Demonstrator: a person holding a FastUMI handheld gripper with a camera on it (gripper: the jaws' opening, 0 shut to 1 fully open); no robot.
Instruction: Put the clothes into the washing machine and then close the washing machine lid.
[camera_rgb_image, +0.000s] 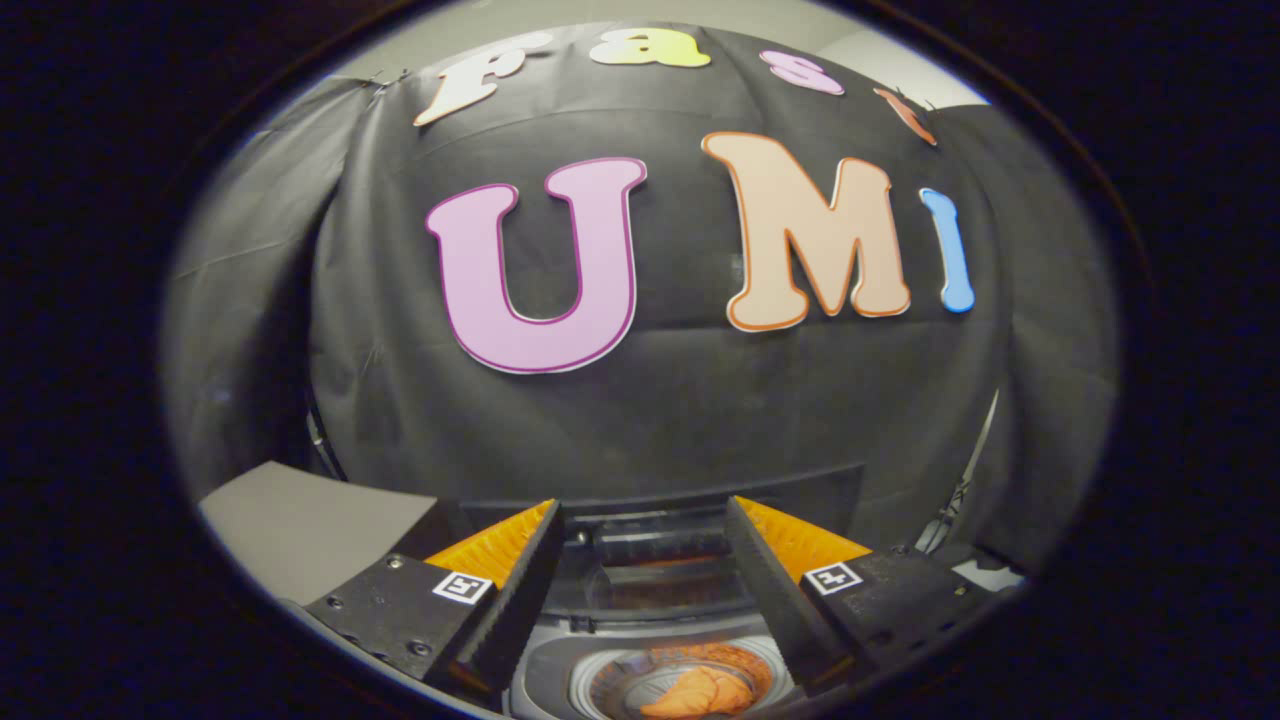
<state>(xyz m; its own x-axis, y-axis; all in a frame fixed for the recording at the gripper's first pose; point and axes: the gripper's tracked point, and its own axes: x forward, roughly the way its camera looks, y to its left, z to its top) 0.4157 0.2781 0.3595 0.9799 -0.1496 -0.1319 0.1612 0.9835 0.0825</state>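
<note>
My gripper (640, 560) hangs open above the washing machine (550, 680), with nothing between its fingers. Below and between the fingers I see the round drum opening, and an orange garment (700, 692) lies inside it. The machine's dark lid (650, 545) stands raised at the back, just beyond the fingertips, with an orange glint reflected on its glass. The fingers are well apart, one on each side of the lid.
A grey flat surface (300, 525) lies left of the machine. The black cloth wall (650, 420) rises close behind the machine. A thin metal stand (960, 490) shows at the right, beside the cloth.
</note>
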